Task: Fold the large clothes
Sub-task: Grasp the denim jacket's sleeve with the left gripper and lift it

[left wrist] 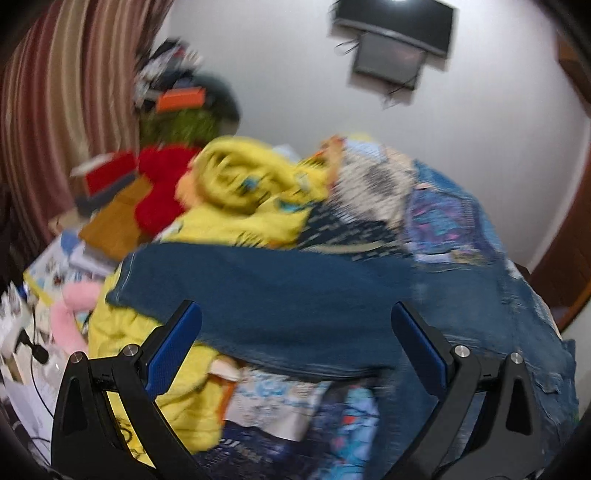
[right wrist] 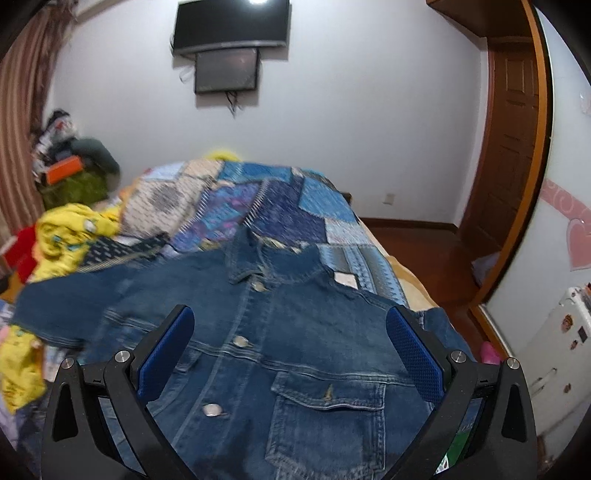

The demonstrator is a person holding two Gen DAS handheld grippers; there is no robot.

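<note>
A blue denim jacket (right wrist: 295,332) lies front up on the bed, buttoned, collar toward the far wall, chest pocket near me. My right gripper (right wrist: 290,334) is open above its front, holding nothing. In the left wrist view one jacket sleeve (left wrist: 266,295) stretches across a heap of clothes. My left gripper (left wrist: 295,328) is open just above that sleeve and holds nothing. The left wrist view is blurred.
A patchwork quilt (right wrist: 288,206) covers the bed. A yellow garment (left wrist: 240,195) and a red item (left wrist: 162,184) pile at the left. A TV (right wrist: 231,26) hangs on the far wall. A wooden door (right wrist: 513,147) is at the right, a white fridge (right wrist: 554,369) nearer.
</note>
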